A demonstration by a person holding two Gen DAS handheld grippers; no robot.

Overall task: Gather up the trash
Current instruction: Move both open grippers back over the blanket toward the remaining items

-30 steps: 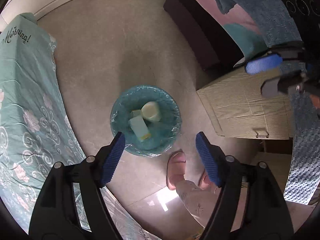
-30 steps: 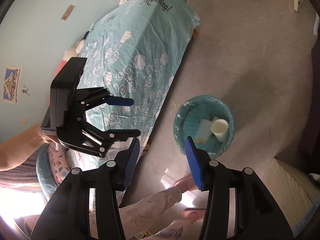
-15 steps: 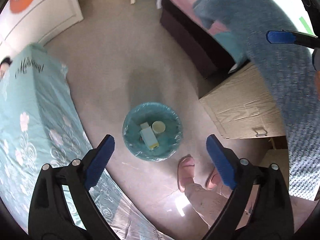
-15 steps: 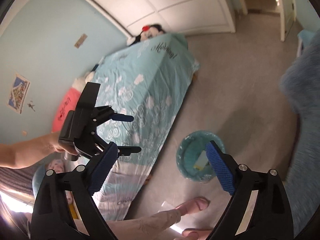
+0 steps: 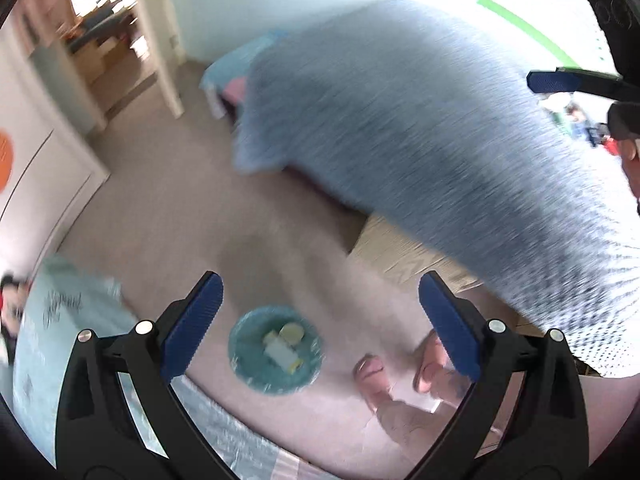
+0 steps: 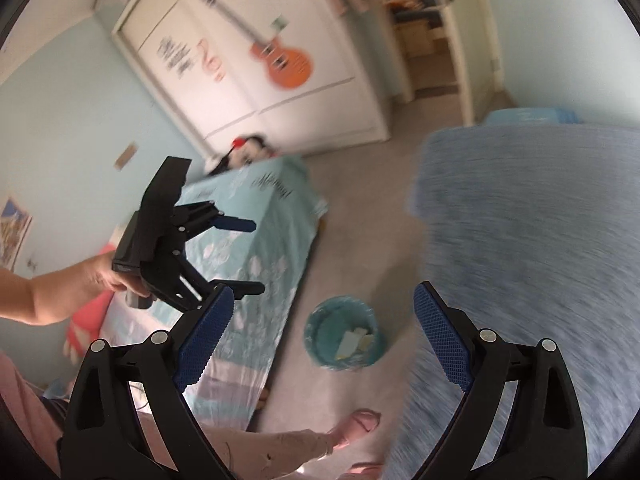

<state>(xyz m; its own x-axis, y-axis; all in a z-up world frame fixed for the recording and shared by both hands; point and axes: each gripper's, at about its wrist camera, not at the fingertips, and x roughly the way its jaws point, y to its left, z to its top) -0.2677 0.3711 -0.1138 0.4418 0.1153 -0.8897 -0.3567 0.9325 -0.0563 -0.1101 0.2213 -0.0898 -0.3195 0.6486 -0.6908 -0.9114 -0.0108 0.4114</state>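
A round trash bin (image 5: 237, 340) with a teal liner stands on the floor far below, between the two beds. Inside lie a paper cup (image 5: 291, 333) and a small white carton (image 5: 282, 354). My left gripper (image 5: 320, 280) hangs high above the bin, its jaws opening with nothing between them. My right gripper (image 6: 324, 292) is open and empty, also well above the bin (image 6: 320, 320). In the right wrist view the left gripper (image 6: 252, 257) shows at the left, held in a hand (image 6: 108, 276). Both views are motion-blurred.
A bed with a teal flowered duvet (image 6: 260, 232) is left of the bin, a fuzzy blue blanket (image 6: 520, 240) on the right. A wooden nightstand (image 5: 400, 256) sits under the blanket's edge. The person's pink slippers (image 5: 370, 368) stand beside the bin. A white wardrobe (image 6: 320, 60) and a doorway (image 6: 428, 32) lie beyond.
Both grippers have risen away from the bin, which now looks smaller and lower. Both sets of jaws have spread wider. The views tilted up, bringing the wardrobe and doorway in.
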